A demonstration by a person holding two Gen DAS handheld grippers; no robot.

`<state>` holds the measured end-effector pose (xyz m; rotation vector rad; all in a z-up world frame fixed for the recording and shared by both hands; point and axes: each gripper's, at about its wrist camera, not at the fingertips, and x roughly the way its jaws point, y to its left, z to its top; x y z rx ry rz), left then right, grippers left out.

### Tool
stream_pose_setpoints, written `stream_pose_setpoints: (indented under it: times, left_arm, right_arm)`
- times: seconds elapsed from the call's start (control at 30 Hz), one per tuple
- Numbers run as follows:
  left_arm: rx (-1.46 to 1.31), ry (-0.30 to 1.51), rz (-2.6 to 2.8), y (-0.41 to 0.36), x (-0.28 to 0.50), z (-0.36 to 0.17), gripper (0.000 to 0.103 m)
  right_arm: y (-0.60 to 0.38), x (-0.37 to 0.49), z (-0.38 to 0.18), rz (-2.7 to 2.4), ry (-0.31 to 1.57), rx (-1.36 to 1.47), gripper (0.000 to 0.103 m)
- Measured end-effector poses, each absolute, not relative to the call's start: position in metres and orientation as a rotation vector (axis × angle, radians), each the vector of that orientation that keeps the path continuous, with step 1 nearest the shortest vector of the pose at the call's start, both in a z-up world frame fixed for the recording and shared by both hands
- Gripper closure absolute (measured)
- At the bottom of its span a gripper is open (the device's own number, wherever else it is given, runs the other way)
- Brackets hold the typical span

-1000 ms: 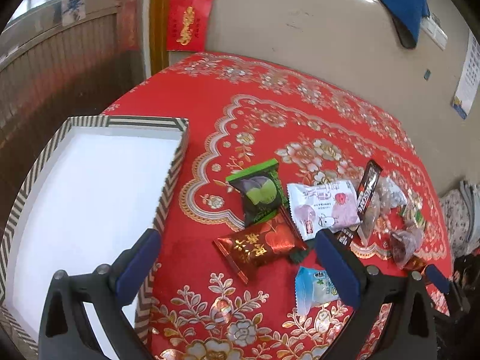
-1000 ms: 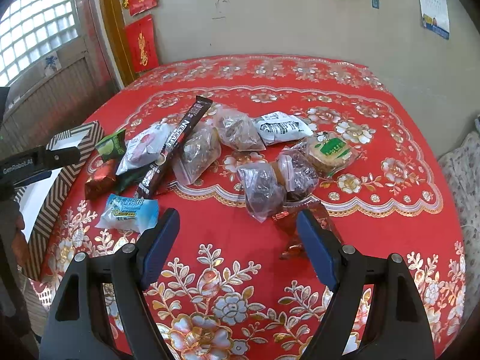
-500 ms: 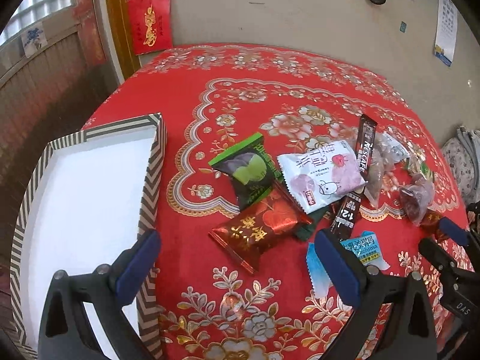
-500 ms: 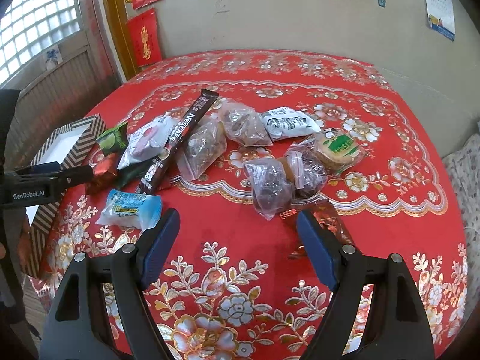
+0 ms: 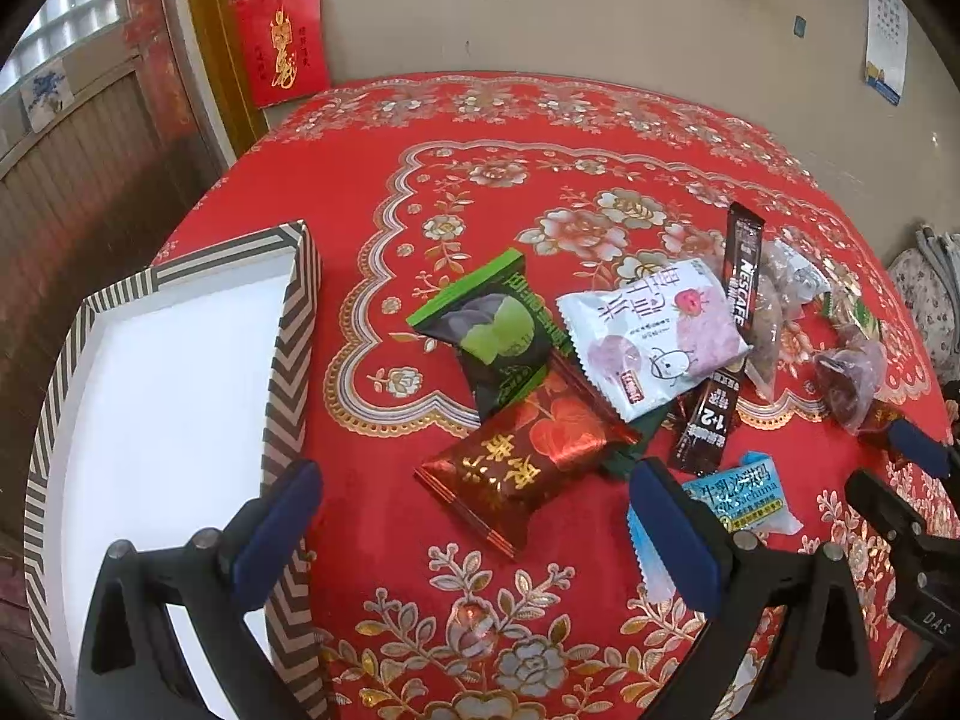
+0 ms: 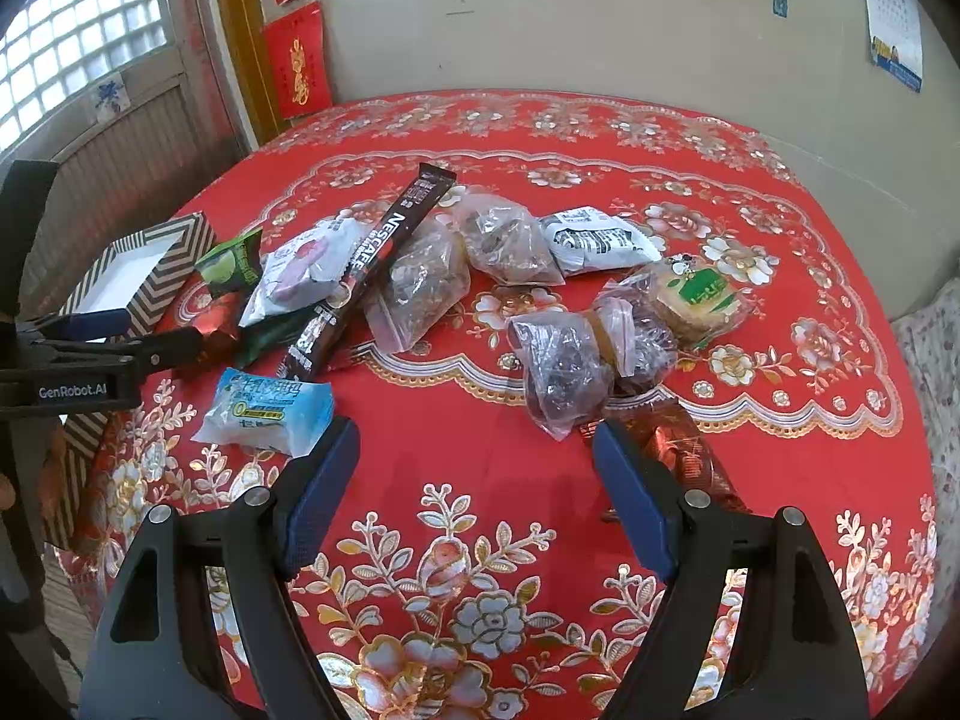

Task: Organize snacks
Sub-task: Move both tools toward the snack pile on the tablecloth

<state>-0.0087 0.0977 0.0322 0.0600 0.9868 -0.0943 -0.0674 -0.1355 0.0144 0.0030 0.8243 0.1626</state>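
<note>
Left wrist view: my left gripper (image 5: 474, 516), jaws spread and empty, has swung from the striped white-lined box (image 5: 288, 324) toward the red foil snack packet (image 5: 522, 456), likely first pick; right gripper (image 6: 477, 492) hovers, likewise unclenched.

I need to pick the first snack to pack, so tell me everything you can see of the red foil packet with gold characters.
The red foil packet with gold characters is a glossy, pillow-shaped wrapper with crimped, gold-striped ends and a darker heart-like print. It looks sealed and lies flat and askew on the red floral tablecloth, at the near end of the snack pile. The green-edged black packet overlaps its far edge. It sits between the open fingers of the left hand-held gripper, untouched. The striped box stands apart to its left.
</note>
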Motion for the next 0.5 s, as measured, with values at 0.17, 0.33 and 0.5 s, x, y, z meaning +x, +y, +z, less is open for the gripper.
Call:
stream_pose_setpoints:
  times: [0.17, 0.33, 0.5]
  left_arm:
    - [0.095, 1.010, -0.103, 0.0953, -0.0037, 0.0262, 0.000]
    - [0.091, 1.024, -0.111, 0.0967, -0.0007, 0.0257, 0.000]
    - [0.113, 1.029, -0.118, 0.0939, 0.0010, 0.0245, 0.000]
  right_arm:
    - [-0.1346, -0.0663, 0.0127, 0.169, 0.830, 0.004, 0.022]
    - [-0.1343, -0.0660, 0.0125, 0.174, 0.830, 0.008, 0.022]
    - [-0.1340, -0.0651, 0.0118, 0.172, 0.836, 0.009, 0.022]
